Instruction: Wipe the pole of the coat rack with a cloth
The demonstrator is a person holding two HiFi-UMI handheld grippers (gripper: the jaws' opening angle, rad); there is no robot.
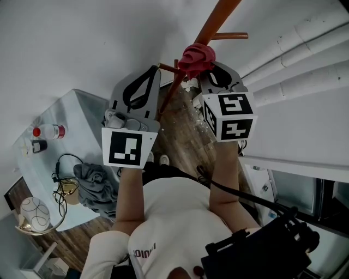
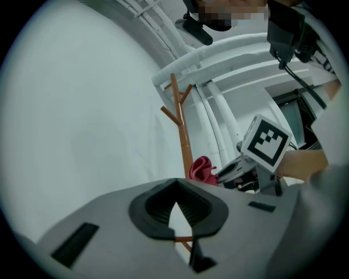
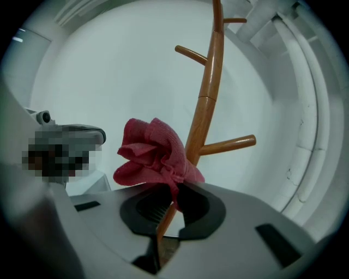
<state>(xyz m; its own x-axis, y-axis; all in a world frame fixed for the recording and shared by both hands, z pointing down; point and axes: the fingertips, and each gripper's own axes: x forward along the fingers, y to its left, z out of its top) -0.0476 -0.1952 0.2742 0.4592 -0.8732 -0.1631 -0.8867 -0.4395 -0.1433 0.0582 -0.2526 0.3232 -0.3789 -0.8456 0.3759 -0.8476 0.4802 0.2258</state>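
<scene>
The coat rack's orange-brown pole (image 1: 215, 16) with side pegs rises from the wood floor between my two grippers. A crumpled red cloth (image 1: 196, 56) is pressed against it. My right gripper (image 1: 205, 73) is shut on that cloth. In the right gripper view the cloth (image 3: 152, 150) bunches above the right gripper (image 3: 175, 188), touching the left side of the pole (image 3: 210, 82). My left gripper (image 1: 151, 70) is shut and holds nothing, just left of the pole. The left gripper view shows the left gripper (image 2: 175, 181), the pole (image 2: 182, 136), the cloth (image 2: 202, 169) and the right gripper (image 2: 226, 173).
A pale table (image 1: 82, 109) at the left carries a bottle with a red cap (image 1: 49, 131), a grey rag (image 1: 95, 182) and cables. White pipes (image 1: 305, 54) run along the wall at the right. A wood floor (image 1: 185, 131) lies below. Black gear (image 1: 262, 250) hangs at my lower right.
</scene>
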